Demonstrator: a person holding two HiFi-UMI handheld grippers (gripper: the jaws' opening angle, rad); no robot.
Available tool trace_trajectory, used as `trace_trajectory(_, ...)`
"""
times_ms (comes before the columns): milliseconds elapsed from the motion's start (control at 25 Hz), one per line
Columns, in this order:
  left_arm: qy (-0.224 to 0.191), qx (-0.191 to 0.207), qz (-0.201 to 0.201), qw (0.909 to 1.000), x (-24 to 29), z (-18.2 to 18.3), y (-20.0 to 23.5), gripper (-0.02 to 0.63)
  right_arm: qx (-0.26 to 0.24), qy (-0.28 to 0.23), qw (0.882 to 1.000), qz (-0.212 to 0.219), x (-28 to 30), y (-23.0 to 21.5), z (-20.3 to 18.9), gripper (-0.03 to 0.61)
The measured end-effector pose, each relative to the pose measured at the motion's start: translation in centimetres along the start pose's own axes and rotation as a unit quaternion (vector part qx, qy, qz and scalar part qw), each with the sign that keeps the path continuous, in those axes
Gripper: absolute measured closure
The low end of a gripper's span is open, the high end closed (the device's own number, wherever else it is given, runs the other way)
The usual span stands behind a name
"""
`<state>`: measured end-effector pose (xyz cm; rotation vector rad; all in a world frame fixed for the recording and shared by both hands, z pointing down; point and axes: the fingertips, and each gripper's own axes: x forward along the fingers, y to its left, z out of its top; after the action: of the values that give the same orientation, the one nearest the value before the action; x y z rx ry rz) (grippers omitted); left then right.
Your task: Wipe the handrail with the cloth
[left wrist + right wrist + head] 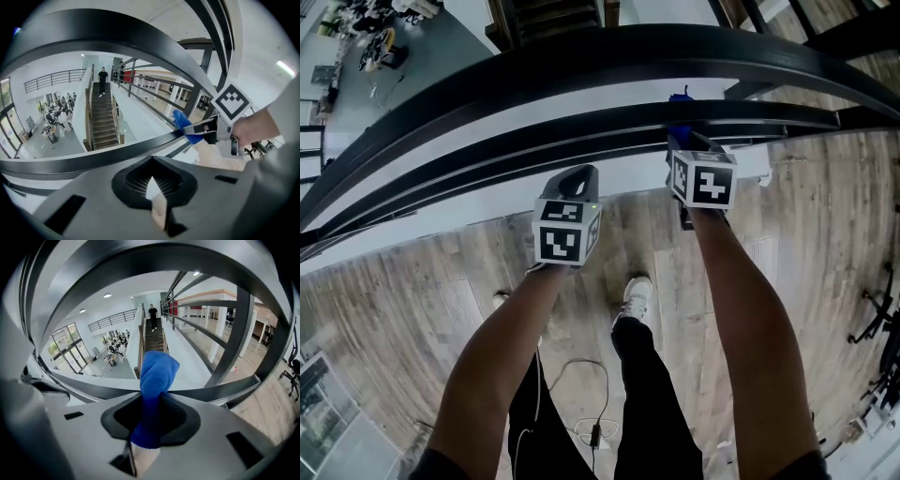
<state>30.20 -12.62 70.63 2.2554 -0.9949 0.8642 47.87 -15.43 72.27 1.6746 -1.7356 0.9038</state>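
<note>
Left jaws: closed pad to pad on the left gripper (151, 161), with nothing between them.
Right jaws: clamped on the blue cloth (157, 376) in the right gripper (152, 401); a fold of it stood up past the tips.
Cloth: pressed against the lower bar (225, 390) of the railing, just beneath the broad black handrail (609, 52); showed in the left gripper view as a blue wad touching that same bar.
Grippers: held side by side in the head view, near each other but apart; right one up at the bar, left one lower and off the railing.
Marker cubes: one on each gripper, left (567, 230) and right (705, 183), black squares on white.
Forearms: bare, reached up from the bottom edge, left (497, 347) and right (750, 319).
Below: wooden floor (412, 300), a white shoe (636, 295) between the arms, dark trouser legs, and a thin cable (581, 394) looped by the feet.
Beyond the railing: a dark staircase (152, 341) ran down the middle, with a person (153, 317) in dark clothes on it.
Farthest: a bright hall (56, 122) on the lower level, with people around tables, too small to make out further.
</note>
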Motion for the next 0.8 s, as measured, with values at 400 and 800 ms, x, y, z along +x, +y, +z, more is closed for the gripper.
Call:
trace_trajectory(400, 0.006, 0.026, -0.042, 0.9988, 6.1, 4.6, -11.6, 0.611, -0.004, 0.008, 0.999, -0.051, -2.3, -17.1, 0.4, 0.468)
trace_trajectory(800, 0.012, 0.038, -0.033, 0.9987, 7.5, 4.5, -12.7, 0.611, -0.005, 0.01, 0.996, -0.088, -4.1, -25.2, 0.3, 0.468)
